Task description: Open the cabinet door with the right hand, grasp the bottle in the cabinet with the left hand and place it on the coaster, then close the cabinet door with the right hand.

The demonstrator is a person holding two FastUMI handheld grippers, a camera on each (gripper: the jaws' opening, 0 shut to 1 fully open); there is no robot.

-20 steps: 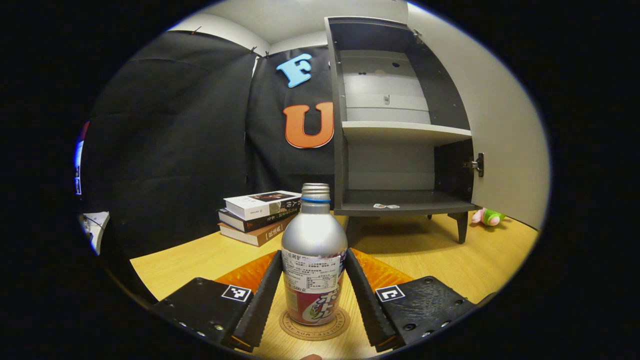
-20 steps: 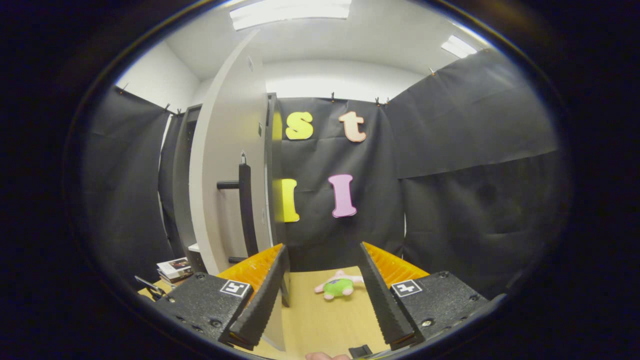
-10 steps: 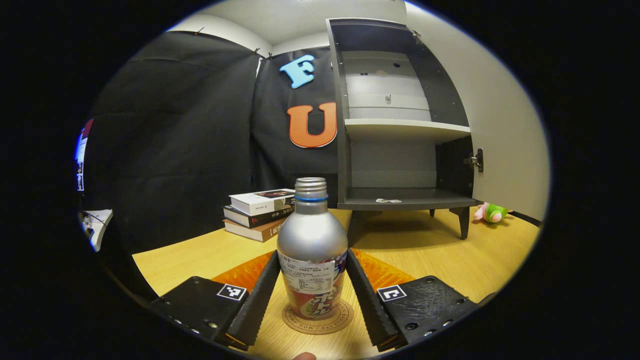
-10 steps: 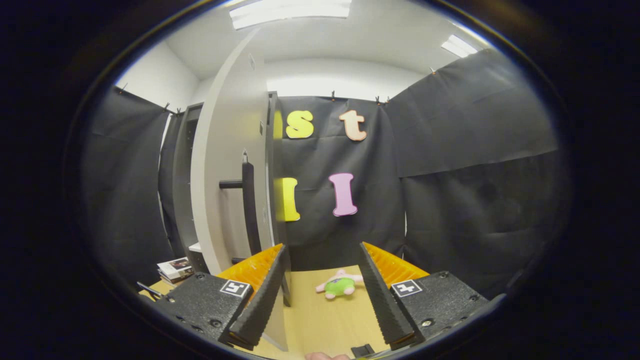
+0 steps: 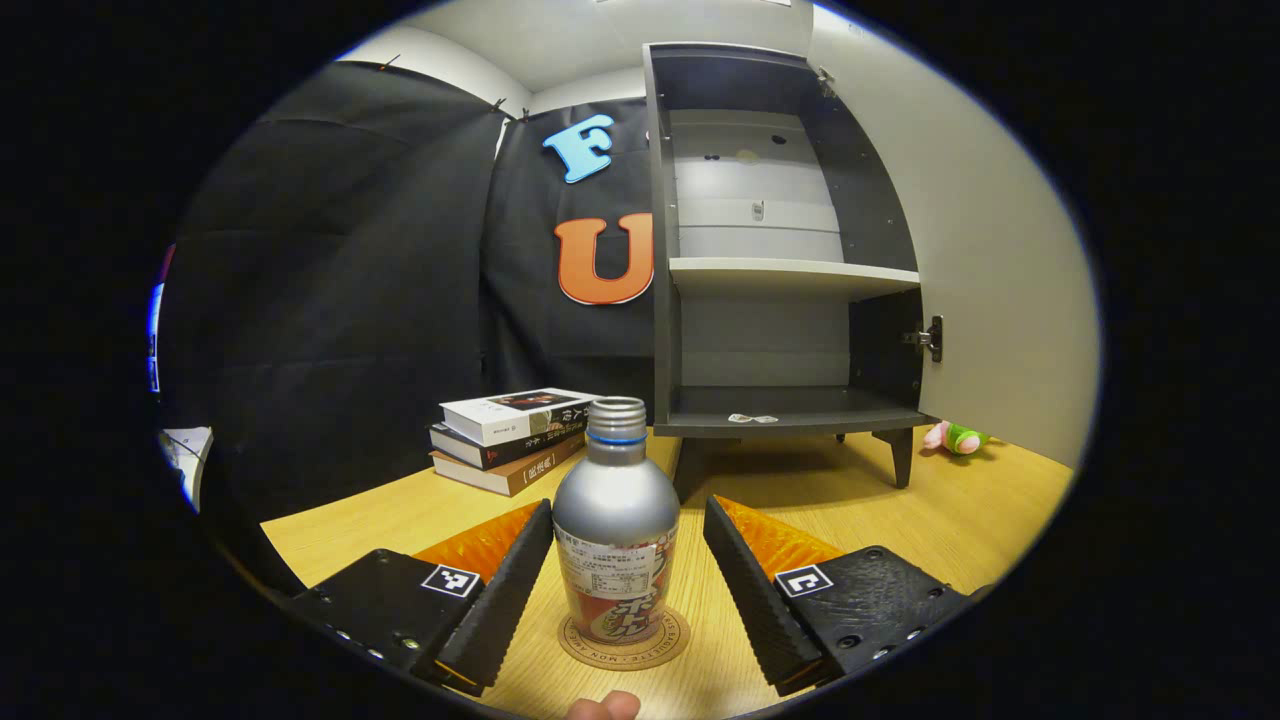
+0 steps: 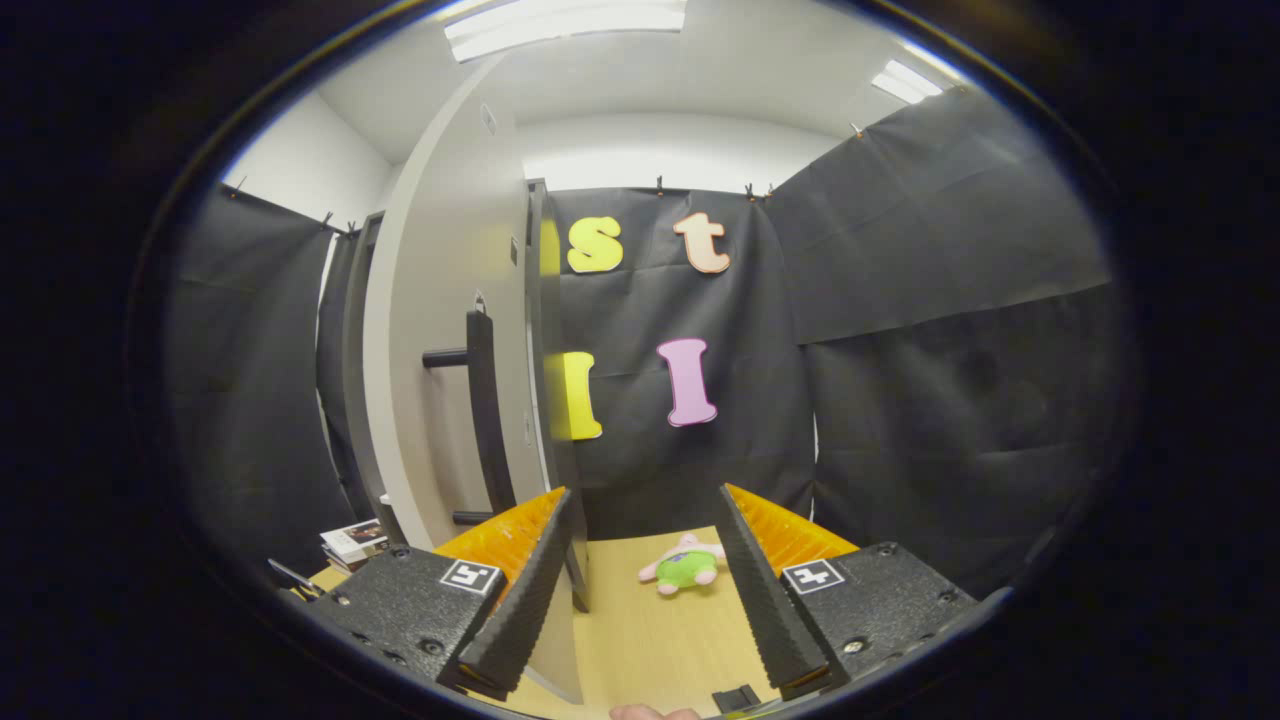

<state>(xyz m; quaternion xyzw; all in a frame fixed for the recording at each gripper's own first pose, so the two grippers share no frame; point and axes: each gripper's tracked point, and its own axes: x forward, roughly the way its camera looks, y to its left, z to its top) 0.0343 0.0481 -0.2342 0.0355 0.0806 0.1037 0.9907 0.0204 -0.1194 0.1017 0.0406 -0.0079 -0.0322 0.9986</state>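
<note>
No text on the bottle (image 5: 616,540) legible

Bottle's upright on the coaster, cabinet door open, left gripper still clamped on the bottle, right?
Not clamped. In the left gripper view the left gripper is open, with a gap between each finger and the bottle. The rest holds: the bottle stands upright on the coaster and the cabinet door is open.

A pink-and-green plush toy (image 5: 955,437) lies half hidden behind the dark cabinet's leg (image 5: 899,458); small scraps (image 5: 752,418) on its lowest shelf stay unidentifiable.
</note>
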